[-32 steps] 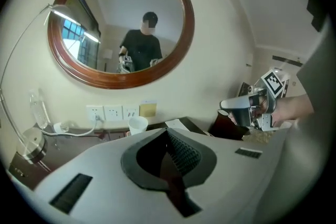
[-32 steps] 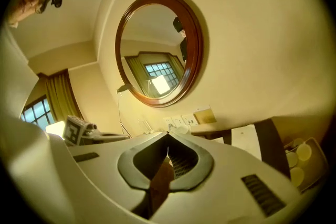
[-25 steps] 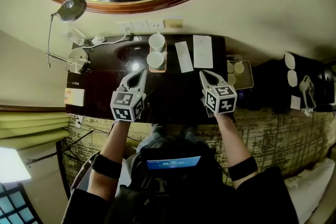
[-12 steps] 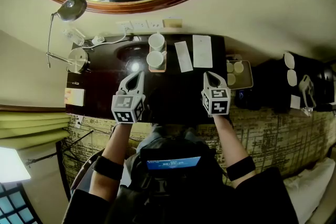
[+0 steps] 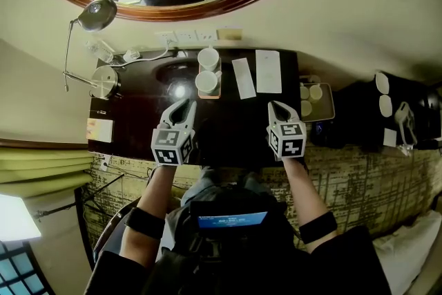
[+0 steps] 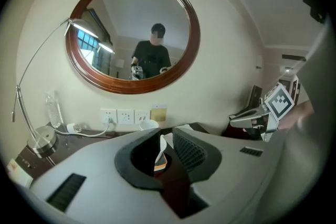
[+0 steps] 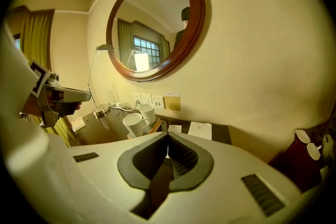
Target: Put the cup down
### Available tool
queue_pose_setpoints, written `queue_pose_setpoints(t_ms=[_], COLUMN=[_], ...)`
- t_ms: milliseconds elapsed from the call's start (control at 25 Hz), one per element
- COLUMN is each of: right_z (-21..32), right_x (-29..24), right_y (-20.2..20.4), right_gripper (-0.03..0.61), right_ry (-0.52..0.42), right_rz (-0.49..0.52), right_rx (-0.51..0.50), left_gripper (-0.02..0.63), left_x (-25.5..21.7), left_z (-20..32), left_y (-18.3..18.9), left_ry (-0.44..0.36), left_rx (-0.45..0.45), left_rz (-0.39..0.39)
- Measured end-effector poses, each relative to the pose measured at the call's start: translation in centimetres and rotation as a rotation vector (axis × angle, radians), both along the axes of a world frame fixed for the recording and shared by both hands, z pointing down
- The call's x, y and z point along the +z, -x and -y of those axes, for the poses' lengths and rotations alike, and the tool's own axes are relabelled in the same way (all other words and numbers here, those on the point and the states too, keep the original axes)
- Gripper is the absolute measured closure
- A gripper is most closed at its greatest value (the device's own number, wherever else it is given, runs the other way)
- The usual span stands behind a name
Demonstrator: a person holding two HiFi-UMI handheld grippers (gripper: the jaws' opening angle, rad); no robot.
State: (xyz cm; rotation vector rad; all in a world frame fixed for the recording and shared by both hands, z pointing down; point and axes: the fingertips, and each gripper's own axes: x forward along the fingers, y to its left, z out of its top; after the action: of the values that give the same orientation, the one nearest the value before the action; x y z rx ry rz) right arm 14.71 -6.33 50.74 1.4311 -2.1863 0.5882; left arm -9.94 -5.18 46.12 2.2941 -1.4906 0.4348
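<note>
**Two cups stood on one tray**

The rear cup and the front cup are set upright on one orange tray on the desk. Two paper sheets are laid right of the tray. On the person's side of the tray, the left gripper is held empty, its jaws just eased narrowly apart. The right gripper is held with jaws closed on nothing.

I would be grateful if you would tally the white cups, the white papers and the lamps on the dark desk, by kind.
Cups: 2
Papers: 2
Lamp: 1
Total: 5
</note>
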Motion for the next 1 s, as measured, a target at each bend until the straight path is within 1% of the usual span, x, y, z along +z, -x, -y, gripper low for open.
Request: queue_pose_setpoints(t_ms=[120, 160, 240, 320, 360, 480, 560, 720, 1000], right_z=[-0.3, -0.5, -0.8, -1.1, -1.2, -1.6, -2.0, -2.3, -2.8], right_x=[0.4, 0.6, 1.3, 2.0, 2.5, 3.8, 4.4, 5.5, 7.2], right_y=[0.1, 0.0, 0.0, 0.2, 0.3, 0.9, 1.2, 1.6, 1.7], right_gripper=[0.565, 0.565, 0.565, 0.565, 0.565, 0.565, 0.565, 0.565, 0.565], right_ry=[0.012, 0.020, 0.038, 0.054, 0.062, 0.090, 0.104, 0.113, 0.119], right_rz=[0.008, 0.009, 0.009, 0.008, 0.006, 0.005, 0.007, 0.005, 0.011], right_rx=[0.004, 0.008, 0.017, 0.023, 0.026, 0.041, 0.050, 0.069, 0.112], left_gripper=[0.427, 0.403, 0.330, 0.224, 0.191, 0.124, 0.104, 0.070, 0.060], left_x=[1.7, 2.4, 3.9, 5.4, 6.2, 8.5, 10.0, 12.3, 16.0], left_z=[-0.1, 0.0, 0.4, 0.8, 1.1, 2.2, 3.1, 5.4, 9.2], left_y=[-0.7, -0.9, -1.0, -1.2, -1.3, -1.5, -1.4, -1.7, -2.4], left_ry=[0.034, 0.043, 0.058, 0.086, 0.099, 0.129, 0.134, 0.163, 0.195], left_rx=[0.054, 0.070, 0.095, 0.129, 0.147, 0.193, 0.213, 0.238, 0.277], left_rz=[0.000, 0.003, 0.014, 0.029, 0.035, 0.050, 0.069, 0.075, 0.097])
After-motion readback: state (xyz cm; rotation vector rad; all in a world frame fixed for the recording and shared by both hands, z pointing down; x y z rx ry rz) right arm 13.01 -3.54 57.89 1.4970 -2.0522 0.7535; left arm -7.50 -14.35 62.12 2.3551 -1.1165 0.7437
